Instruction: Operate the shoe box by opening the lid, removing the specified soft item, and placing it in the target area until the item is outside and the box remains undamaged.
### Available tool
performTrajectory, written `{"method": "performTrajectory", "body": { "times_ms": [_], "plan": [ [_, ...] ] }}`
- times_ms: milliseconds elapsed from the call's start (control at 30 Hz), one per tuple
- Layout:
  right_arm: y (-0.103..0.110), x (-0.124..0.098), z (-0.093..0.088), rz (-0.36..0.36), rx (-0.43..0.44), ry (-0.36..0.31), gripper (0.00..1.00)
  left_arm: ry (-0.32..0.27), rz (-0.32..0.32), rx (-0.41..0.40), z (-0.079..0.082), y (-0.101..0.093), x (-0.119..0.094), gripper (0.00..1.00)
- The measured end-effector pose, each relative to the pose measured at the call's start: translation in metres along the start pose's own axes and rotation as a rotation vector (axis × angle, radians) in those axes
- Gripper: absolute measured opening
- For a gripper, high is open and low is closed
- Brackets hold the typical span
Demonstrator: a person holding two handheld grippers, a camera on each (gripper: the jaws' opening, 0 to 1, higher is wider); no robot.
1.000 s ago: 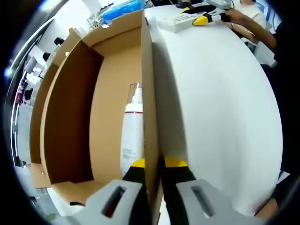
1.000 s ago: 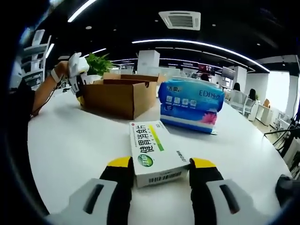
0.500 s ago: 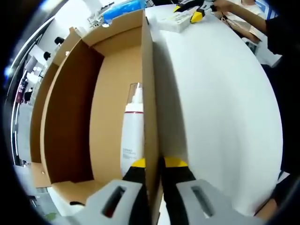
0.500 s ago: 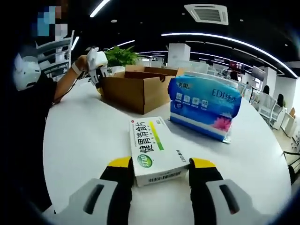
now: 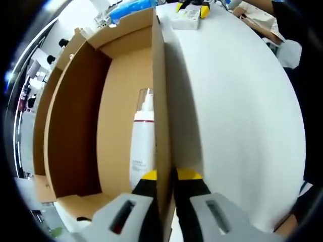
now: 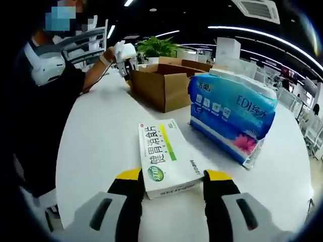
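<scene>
An open brown cardboard box [image 5: 121, 101] lies on the white table [image 5: 237, 111], with a white pump bottle [image 5: 141, 146] inside it. My left gripper [image 5: 169, 175] is shut on the box's side wall [image 5: 159, 75]. In the right gripper view my right gripper [image 6: 173, 176] is shut on a white medicine box [image 6: 164, 156] with a green and yellow stripe. Beyond it stand the cardboard box [image 6: 164, 85] and the left gripper [image 6: 127, 65] at its far corner. A blue soft tissue pack [image 6: 232, 116] stands to the right of the cardboard box.
A person [image 6: 48, 91] in dark clothes stands at the table's left side in the right gripper view. In the left gripper view the right gripper [image 5: 194, 7] and the medicine box [image 5: 184, 19] show at the table's far end. A green plant [image 6: 159, 48] stands behind the box.
The right gripper, still holding the medicine box, has swung so the tissue pack and cardboard box look nearer. In the left gripper view it has drifted further up and left. The left gripper has held still.
</scene>
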State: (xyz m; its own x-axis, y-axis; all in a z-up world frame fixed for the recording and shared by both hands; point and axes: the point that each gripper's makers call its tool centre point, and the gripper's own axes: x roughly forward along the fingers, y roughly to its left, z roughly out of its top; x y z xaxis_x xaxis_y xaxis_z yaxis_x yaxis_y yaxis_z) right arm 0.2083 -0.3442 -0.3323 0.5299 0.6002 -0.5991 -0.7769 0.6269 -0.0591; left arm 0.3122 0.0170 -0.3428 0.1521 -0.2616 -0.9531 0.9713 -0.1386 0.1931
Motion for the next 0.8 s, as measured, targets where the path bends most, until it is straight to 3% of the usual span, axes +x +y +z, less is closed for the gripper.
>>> {"method": "performTrajectory", "body": {
  "times_ms": [433, 700, 800],
  "plan": [
    [-0.037, 0.003, -0.001, 0.146, -0.072, -0.030, 0.48, 0.003, -0.003, -0.017, -0.001, 0.000, 0.001, 0.03],
    [-0.039, 0.000, -0.003, 0.227, -0.114, -0.032, 0.48, 0.013, -0.001, -0.011, -0.001, -0.001, 0.001, 0.03],
    [-0.041, 0.002, -0.003, 0.223, -0.128, -0.019, 0.48, 0.016, 0.002, -0.007, 0.000, -0.001, 0.002, 0.03]
  ]
}}
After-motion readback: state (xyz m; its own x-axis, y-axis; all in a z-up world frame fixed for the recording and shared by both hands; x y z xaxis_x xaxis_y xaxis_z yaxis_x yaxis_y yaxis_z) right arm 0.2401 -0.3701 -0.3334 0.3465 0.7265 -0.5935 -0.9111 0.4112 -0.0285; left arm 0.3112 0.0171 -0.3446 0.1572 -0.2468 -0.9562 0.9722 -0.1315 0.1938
